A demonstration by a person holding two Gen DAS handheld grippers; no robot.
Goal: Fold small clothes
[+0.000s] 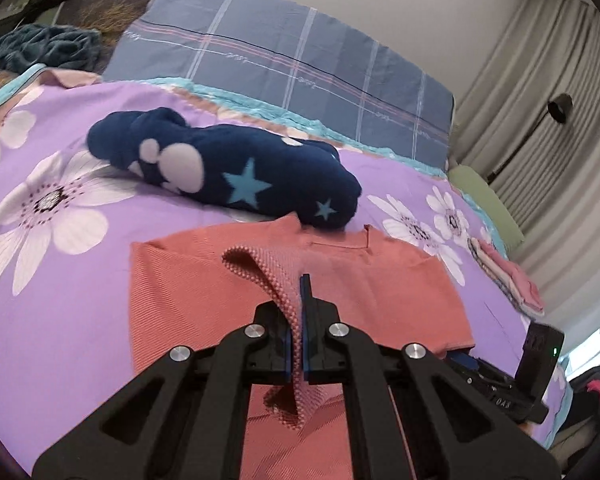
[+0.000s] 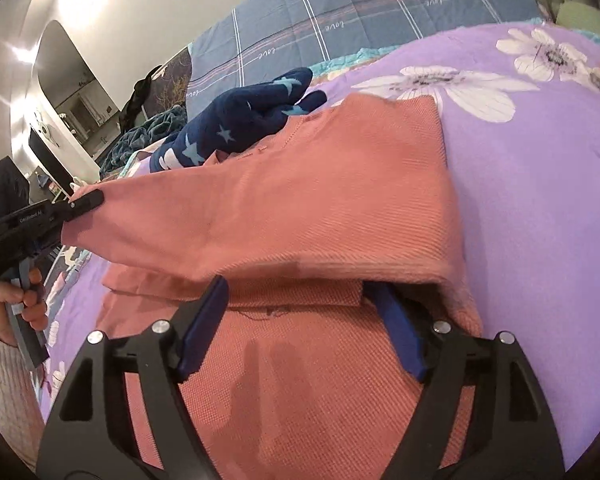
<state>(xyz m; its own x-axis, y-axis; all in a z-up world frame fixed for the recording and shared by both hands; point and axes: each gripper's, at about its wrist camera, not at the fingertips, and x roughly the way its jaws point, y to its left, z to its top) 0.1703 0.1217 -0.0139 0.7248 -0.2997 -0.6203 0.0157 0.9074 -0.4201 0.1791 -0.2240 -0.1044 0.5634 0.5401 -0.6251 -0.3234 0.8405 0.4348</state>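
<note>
The coral top [image 1: 188, 280] is ribbed knit cloth — matt, finely textured. The navy sock [image 1: 236, 172] looks fleecy. The bedspread [image 1: 80, 264] is smooth printed cotton — the left gripper [image 1: 300, 304] matt black plastic with shiny metal pins.

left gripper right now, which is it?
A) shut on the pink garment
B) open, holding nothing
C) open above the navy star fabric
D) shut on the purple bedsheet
A: the left gripper has its blue pads closed on a raised fold of the pink garment; the right wrist view shows the same pinch.

Pink garment [image 2: 300, 208] hides right gripper [image 2: 300, 292] fingertips; its lower part runs off-frame
</note>
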